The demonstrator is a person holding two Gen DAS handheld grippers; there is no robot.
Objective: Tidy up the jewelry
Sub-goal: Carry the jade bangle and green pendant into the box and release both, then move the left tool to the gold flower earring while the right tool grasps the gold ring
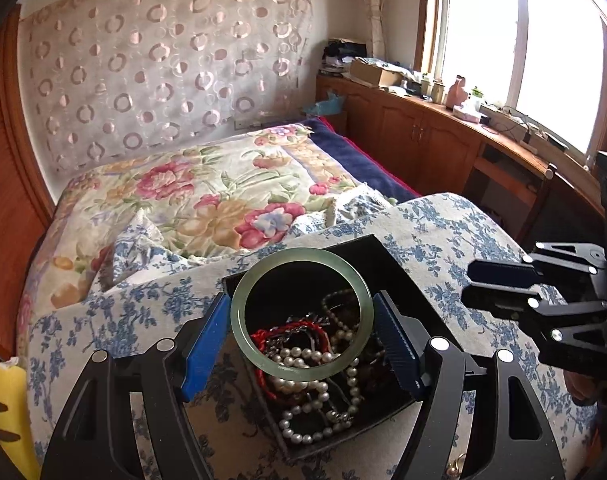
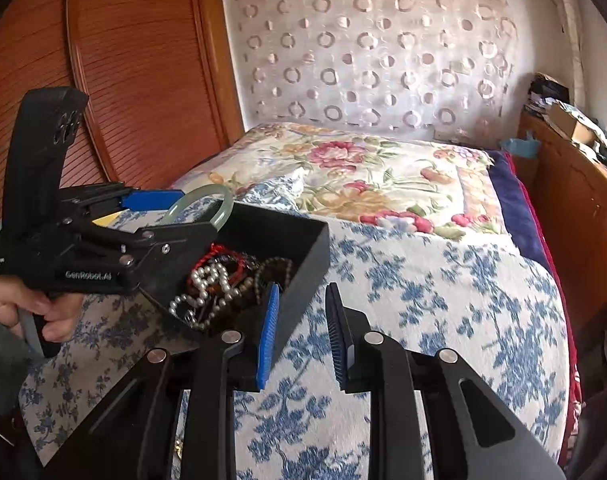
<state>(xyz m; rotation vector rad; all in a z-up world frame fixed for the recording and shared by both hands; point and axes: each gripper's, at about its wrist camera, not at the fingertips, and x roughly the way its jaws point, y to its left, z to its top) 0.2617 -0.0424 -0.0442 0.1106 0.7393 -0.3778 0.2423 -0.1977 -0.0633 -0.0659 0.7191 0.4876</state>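
Note:
A pale green jade bangle (image 1: 303, 255) stands upright between the blue pads of my left gripper (image 1: 301, 300), which is shut on it. It hangs just above an open black box (image 1: 359, 248). Inside the box lies a tangle of pearl strands (image 1: 303, 356), a red cord bracelet (image 1: 263, 336) and dark bead strings. In the right wrist view the bangle (image 2: 219, 200) shows over the box's far corner (image 2: 303, 248), held by the left gripper (image 2: 195, 216). My right gripper (image 2: 303, 288) sits at the box's near right wall, jaws narrowly open with only cloth between them; it also shows from the side (image 1: 467, 283).
The box rests on a blue-flowered white cloth (image 2: 423, 300) over a bed with a floral quilt (image 1: 207, 192). A wooden cabinet (image 1: 423, 132) with clutter runs under the window on the right. A yellow object (image 1: 7, 400) lies at the left edge. A hand (image 2: 43, 308) holds the left gripper's handle.

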